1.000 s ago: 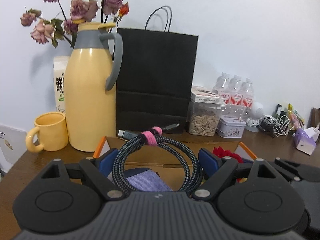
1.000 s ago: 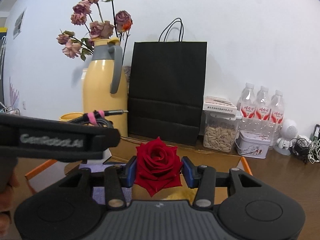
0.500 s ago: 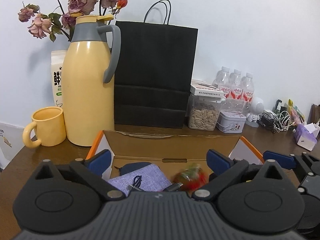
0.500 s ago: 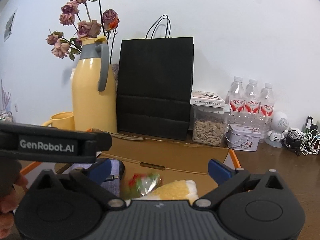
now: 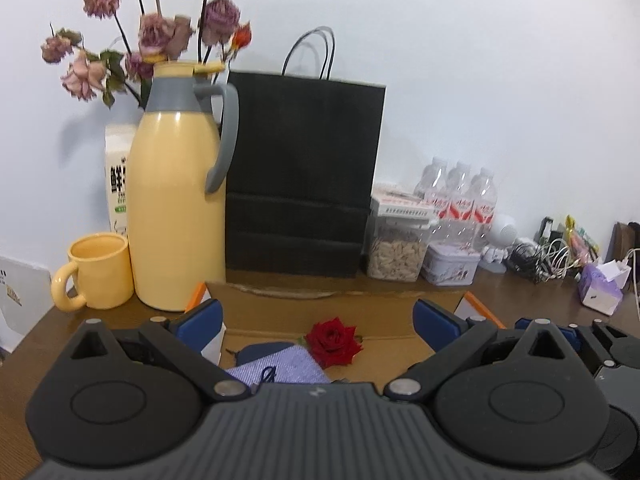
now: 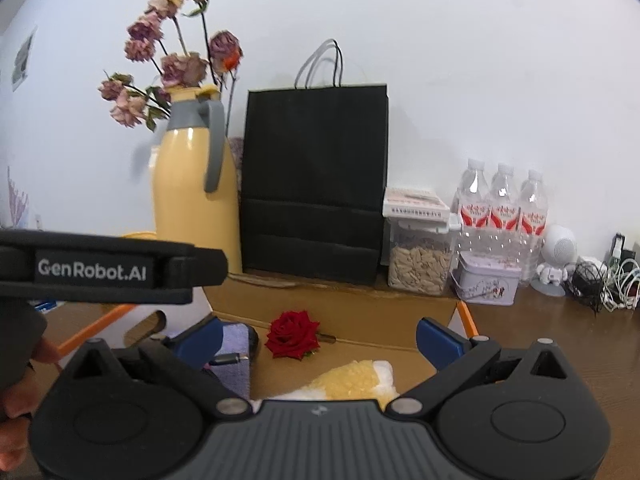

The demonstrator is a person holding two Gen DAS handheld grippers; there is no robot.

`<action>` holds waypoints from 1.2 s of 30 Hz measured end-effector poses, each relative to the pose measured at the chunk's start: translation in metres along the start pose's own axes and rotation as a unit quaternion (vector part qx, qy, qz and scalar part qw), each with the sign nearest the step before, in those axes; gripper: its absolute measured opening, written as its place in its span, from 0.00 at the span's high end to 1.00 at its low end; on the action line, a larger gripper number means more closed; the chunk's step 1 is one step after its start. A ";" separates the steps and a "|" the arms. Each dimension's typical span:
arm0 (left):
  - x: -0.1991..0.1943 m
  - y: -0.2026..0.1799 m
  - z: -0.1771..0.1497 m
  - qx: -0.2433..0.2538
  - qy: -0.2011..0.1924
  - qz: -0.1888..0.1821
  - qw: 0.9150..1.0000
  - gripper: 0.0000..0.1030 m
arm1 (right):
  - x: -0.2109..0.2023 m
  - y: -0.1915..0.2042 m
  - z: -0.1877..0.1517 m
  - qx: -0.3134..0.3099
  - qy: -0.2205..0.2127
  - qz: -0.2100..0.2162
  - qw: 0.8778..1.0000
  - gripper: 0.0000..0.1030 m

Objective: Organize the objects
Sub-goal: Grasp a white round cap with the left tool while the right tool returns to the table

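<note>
An open cardboard box (image 5: 340, 304) (image 6: 360, 312) sits on the brown table in front of both grippers. A red rose (image 5: 333, 341) (image 6: 293, 334) lies inside it against the far wall. A purple fabric pouch (image 5: 276, 368) (image 6: 234, 340) lies at the box's left, and a yellow and white cloth (image 6: 352, 378) at its near right. A cable plug (image 6: 228, 359) shows beside the pouch. My left gripper (image 5: 318, 322) is open and empty above the box. My right gripper (image 6: 320, 334) is open and empty above the box.
Behind the box stand a yellow thermos jug (image 5: 176, 200) with dried flowers, a yellow mug (image 5: 96, 270), a black paper bag (image 5: 304, 176), a seed jar (image 5: 396, 252), a tin (image 5: 452, 266) and water bottles (image 5: 460, 200). Cables (image 5: 540, 256) and a tissue pack (image 5: 602, 286) lie at the right.
One second ago my left gripper held a coiled cable and my right held the red rose. Both opened and let go; the rose now lies in the box. Both grippers have drawn back.
</note>
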State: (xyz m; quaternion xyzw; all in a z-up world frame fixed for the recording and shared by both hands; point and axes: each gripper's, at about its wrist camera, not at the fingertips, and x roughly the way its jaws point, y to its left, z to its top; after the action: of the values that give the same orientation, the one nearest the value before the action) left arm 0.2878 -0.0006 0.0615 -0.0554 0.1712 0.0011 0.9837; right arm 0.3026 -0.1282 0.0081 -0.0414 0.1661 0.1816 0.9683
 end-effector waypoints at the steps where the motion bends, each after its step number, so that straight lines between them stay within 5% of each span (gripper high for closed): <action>1: -0.004 -0.001 0.001 0.001 -0.003 -0.001 1.000 0.00 | -0.003 0.001 0.001 -0.002 -0.003 0.001 1.000 0.00; 18: -0.092 0.006 -0.008 0.014 -0.002 0.008 1.000 0.00 | -0.079 0.013 -0.012 -0.006 -0.004 0.008 1.000 0.00; 36: -0.153 0.042 -0.072 0.023 0.055 0.026 0.998 0.00 | -0.133 0.018 -0.072 0.003 0.056 0.032 0.998 0.00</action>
State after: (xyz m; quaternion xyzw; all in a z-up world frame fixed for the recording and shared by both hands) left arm 0.1187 0.0356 0.0413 -0.0286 0.2263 0.0199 0.9734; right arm 0.1570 -0.1666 -0.0148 -0.0428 0.2215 0.2097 0.9514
